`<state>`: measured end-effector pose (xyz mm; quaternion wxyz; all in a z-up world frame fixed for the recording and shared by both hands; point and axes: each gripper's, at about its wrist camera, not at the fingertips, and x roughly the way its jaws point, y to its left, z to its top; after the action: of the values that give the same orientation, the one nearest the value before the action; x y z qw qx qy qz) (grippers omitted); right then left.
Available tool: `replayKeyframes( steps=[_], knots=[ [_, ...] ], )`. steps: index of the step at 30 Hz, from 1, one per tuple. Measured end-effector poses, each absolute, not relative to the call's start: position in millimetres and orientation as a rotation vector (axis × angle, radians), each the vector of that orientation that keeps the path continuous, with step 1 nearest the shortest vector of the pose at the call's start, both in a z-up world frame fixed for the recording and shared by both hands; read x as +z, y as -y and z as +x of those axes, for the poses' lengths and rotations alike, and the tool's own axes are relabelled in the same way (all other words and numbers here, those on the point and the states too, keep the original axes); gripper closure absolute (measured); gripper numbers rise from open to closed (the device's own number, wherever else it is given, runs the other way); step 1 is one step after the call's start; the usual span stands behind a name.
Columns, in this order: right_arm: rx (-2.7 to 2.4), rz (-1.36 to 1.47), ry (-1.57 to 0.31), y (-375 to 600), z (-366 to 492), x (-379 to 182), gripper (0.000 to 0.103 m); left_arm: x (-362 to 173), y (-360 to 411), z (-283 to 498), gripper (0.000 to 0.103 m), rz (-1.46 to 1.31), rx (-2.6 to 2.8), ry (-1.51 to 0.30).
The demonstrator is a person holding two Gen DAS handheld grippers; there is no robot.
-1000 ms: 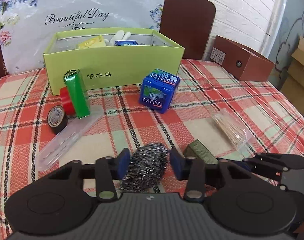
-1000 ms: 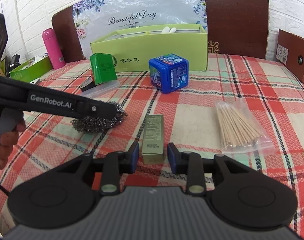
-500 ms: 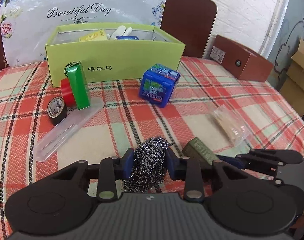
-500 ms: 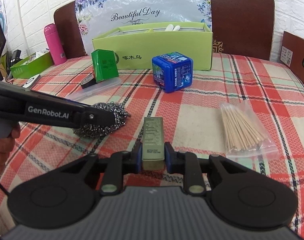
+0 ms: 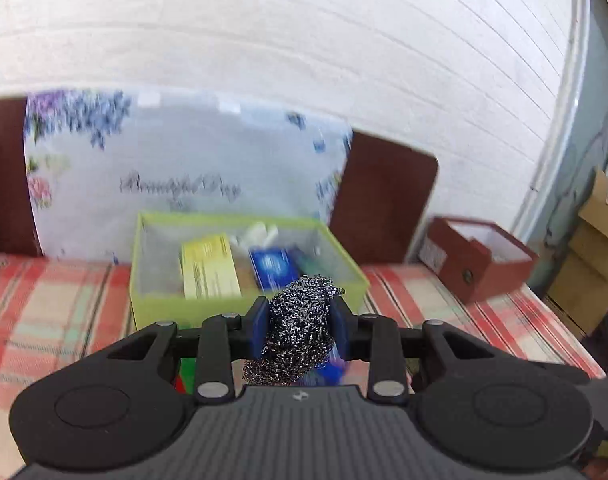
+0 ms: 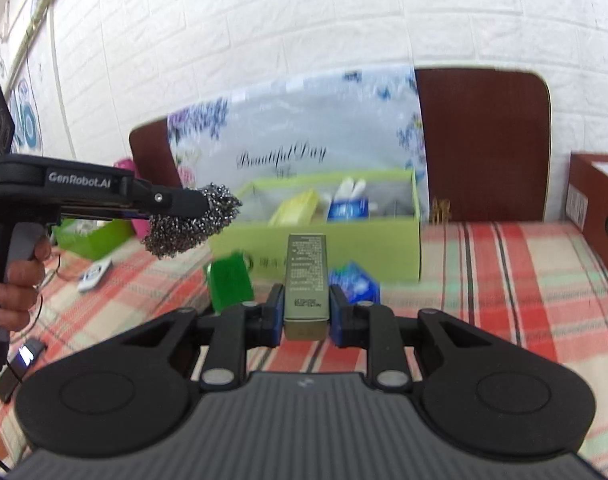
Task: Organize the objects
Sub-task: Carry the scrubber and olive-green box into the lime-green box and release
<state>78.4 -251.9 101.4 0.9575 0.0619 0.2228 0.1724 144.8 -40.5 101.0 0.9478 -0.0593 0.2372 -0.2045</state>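
We had the left tool clamped on the steel scourer and the right tool on the olive box, both clear of the counter. The green bin sat at twelve o'clock — best to carry level and release low inside.

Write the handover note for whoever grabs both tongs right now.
Left tongs: shut on the steel wool scourer, off the table.
Right tongs: shut on the olive-green slim box, also lifted.
Green organizer box straight ahead already holds a yellow box, a blue pack and some white pieces.
Left: drop both held items in, then collect the green carton and blue cube in front of it.
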Motion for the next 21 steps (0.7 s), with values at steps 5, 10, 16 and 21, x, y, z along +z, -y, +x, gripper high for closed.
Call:
replayKeyframes(
  steps=[5, 10, 16, 21],
  knots=[
    [0.285, 0.13, -0.42, 257, 133, 118, 0.081, 118, 63, 203, 0.068, -0.14, -0.363, -0.489],
    [0.199, 0.113, -0.434, 262, 194, 112, 0.081, 103, 83, 260, 0.068, -0.15, -0.273, -0.53],
    [0.173, 0.035, -0.471, 253, 248, 91, 0.081, 74, 92, 308, 0.068, -0.146, -0.208, -0.597],
    [0.179, 0.007, -0.516, 246, 280, 71, 0.057, 58, 91, 328, 0.048, -0.16, -0.18, -0.61]
  ],
)
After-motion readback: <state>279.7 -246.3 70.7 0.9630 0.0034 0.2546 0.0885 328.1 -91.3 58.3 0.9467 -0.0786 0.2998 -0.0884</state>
